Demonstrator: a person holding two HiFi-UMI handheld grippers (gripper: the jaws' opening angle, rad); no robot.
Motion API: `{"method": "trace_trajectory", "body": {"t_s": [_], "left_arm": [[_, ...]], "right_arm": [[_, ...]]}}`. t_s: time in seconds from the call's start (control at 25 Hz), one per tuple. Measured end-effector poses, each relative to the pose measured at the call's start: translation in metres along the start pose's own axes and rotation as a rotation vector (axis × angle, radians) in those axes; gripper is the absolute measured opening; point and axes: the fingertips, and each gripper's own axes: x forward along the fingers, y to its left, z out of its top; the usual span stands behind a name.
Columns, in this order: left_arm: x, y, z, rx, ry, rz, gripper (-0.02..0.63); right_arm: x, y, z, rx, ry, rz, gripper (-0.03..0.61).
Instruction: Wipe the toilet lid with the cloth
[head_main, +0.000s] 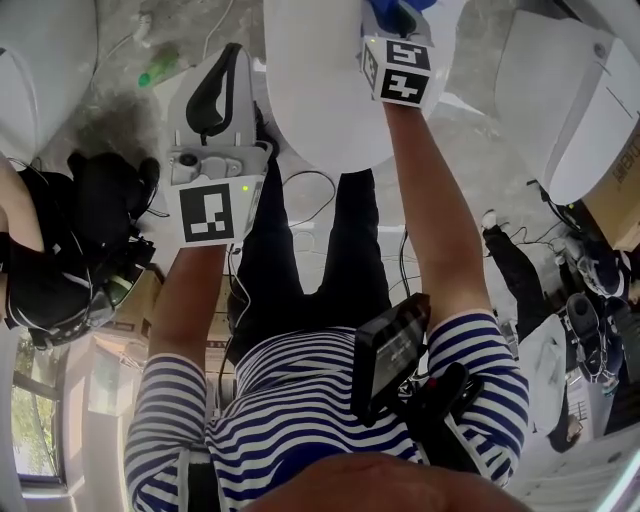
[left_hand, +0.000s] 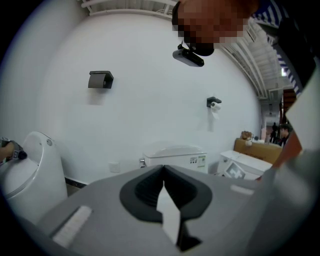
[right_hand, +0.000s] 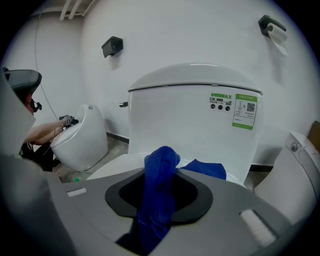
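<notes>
Left gripper (left_hand: 163, 168): jaws together, nothing held
Straight ahead: white toilet tank (left_hand: 175, 157) by wall (left_hand: 150, 100)
Left edge: rounded white toilet (left_hand: 37, 170)

The cloth (right_hand: 158, 200) was blue terry, its pile rough and matt. The lid (head_main: 315, 100) and tank (right_hand: 190, 125) were white, smooth and glossy. The left gripper (left_hand: 163, 169) and right gripper (right_hand: 161, 162) had matt grey plastic shells.

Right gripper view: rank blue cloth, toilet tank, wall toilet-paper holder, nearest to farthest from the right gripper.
1. blue cloth: clamped between the jaws, centre.
2. toilet tank: straight ahead, behind the cloth.
3. toilet-paper holder: on the wall, upper right, beyond the tank.
</notes>
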Motion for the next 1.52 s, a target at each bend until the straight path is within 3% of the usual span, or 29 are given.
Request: {"method": "trace_trajectory", "body": {"t_s": [0.64,1.08,1.52], "left_arm": [[-0.043,0.072,-0.004,-0.02,-0.002,0.053,0.002],[-0.049,0.086,-0.012,-0.025,0.004,0.067,0.002],[-0.053,0.095,-0.01,-0.026,-0.003,0.08,0.002]], "right_arm": [[0.033,0.124,0.022,-0.066,0.009,0.099,0.114],[0.047,0.167,0.023,-0.098,0.024,0.163,0.114],[0.046,0.177,0.027,-0.093,0.007,0.176,0.114]]}}
